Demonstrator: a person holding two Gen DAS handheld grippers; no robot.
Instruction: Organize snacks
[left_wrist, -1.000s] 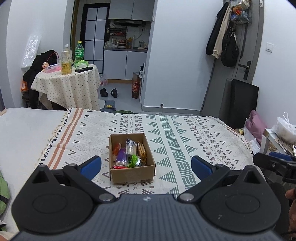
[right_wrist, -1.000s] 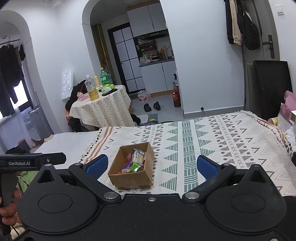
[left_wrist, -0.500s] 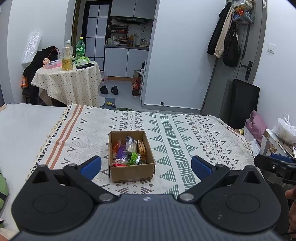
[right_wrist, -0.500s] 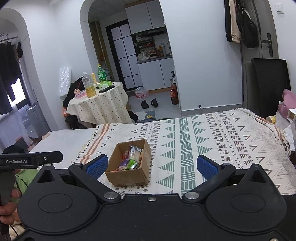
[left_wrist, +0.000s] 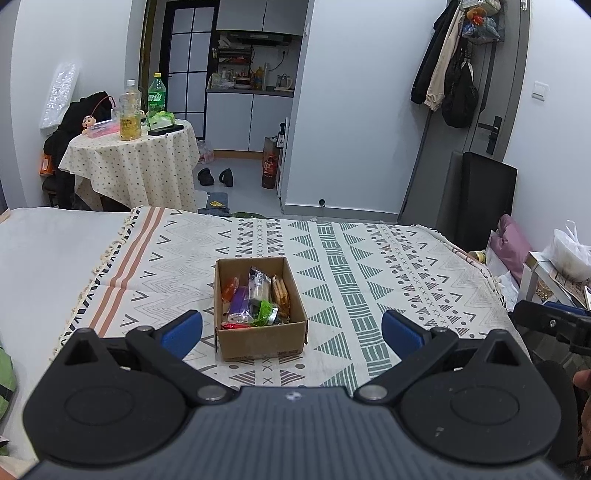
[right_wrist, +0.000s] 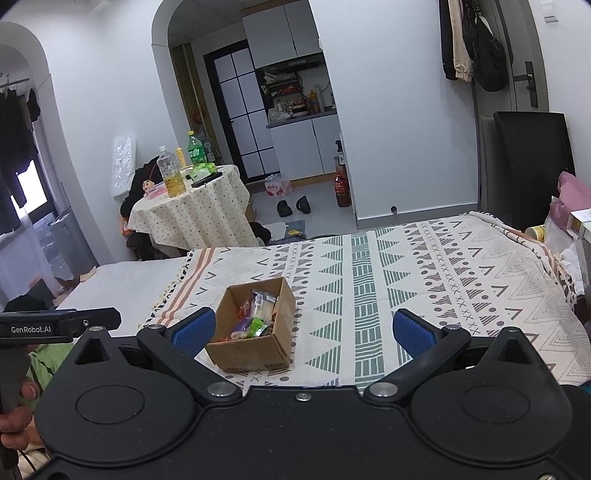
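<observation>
While both tongs hang wide apart and empty above the near edge of the bed (left_wrist: 369, 258), the cardboard box (left_wrist: 258, 339) sits on the patterned blanket (right_wrist: 424, 266), alone on it.

Left tongs (left_wrist: 291, 328): blue pads spread, box between them at 12 o'clock, nothing gripped. Right tongs (right_wrist: 303, 328): pads spread likewise, box at about 11 o'clock, close to the left pad, nothing gripped.

Box contents, left wrist view: snacks (left_wrist: 255, 295) all inside, lying loose and overlapping.
- orange packet (left_wrist: 229, 288), 10 o'clock corner
- purple packet (left_wrist: 238, 304), centre-left
- clear-wrapped pale bar (left_wrist: 258, 284), centre, running 12 to 6
- biscuits (left_wrist: 280, 291) in clear wrap, along the 3 o'clock wall
- green packet (left_wrist: 266, 314), toward 6 o'clock
- red wrapper (left_wrist: 232, 325), against the 6 o'clock wall

No snack visible outside the box. Judgement: scene fits either snacks gathered into the box already, or a jumbled box awaiting sorting; cannot settle which.

Handling note, whichever applies: wrappers are thin and slippery, so grip one packet across its short side, close gently on the biscuits (brittle), and come in from above to clear the box walls. Light box on soft bedding may slide or tip if a wall is nudged; the other tongs could steady it.
</observation>
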